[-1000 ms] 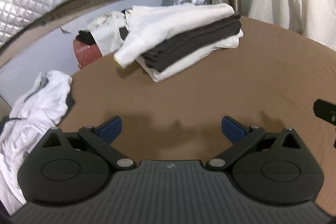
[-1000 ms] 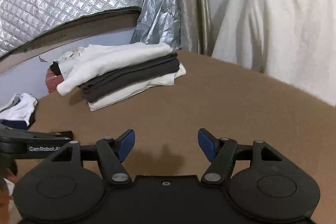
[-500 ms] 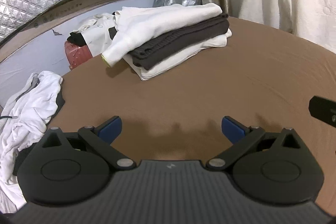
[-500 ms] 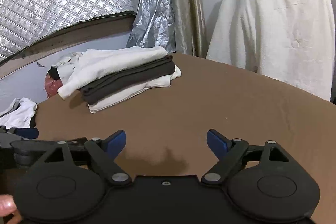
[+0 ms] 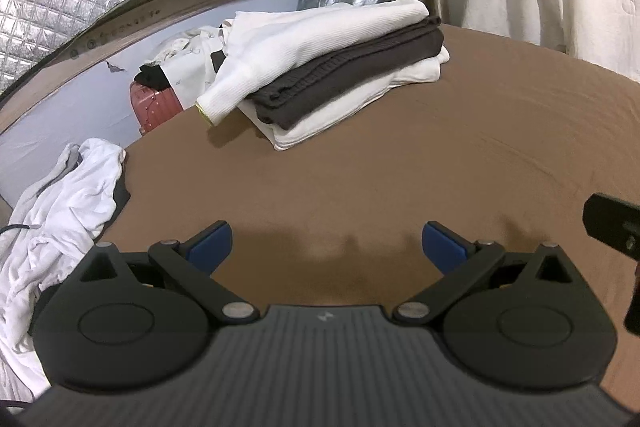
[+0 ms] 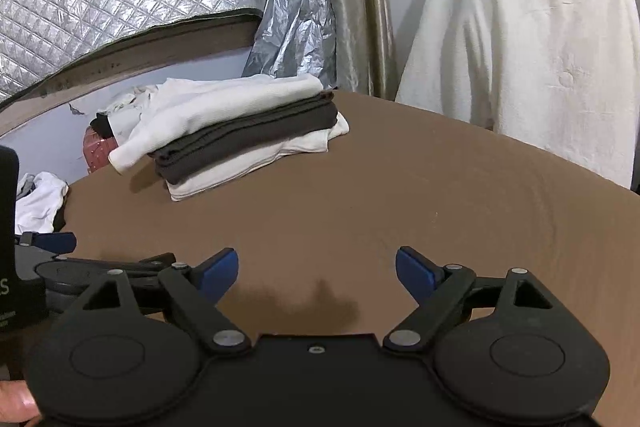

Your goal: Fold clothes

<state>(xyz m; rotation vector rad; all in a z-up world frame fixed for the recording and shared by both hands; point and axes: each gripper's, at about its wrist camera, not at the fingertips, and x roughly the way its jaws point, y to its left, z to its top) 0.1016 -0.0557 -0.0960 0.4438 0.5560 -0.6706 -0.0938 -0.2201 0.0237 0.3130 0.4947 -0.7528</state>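
Folded clothes stack (image 5: 332,67) sits near the brown bed's (image 5: 440,167) far edge, both the left gripper (image 5: 326,241) and right gripper (image 6: 316,269) gaping empty, right's jaws just widened, so that overhanging white sleeve (image 5: 224,103) could drag everything crooked if snagged.

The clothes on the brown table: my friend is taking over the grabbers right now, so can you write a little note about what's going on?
Left gripper: open, holding nothing, over bare table.
Right gripper: its jaws have just been opening and now stand wide, nothing between them.
Done: a folded stack sits at the far side of the table, white on the bottom, a dark garment in the middle, white on top with a sleeve hanging off the left side.
Left: a crumpled white garment hangs over the table's left edge, not folded. More loose clothes lie behind the stack.
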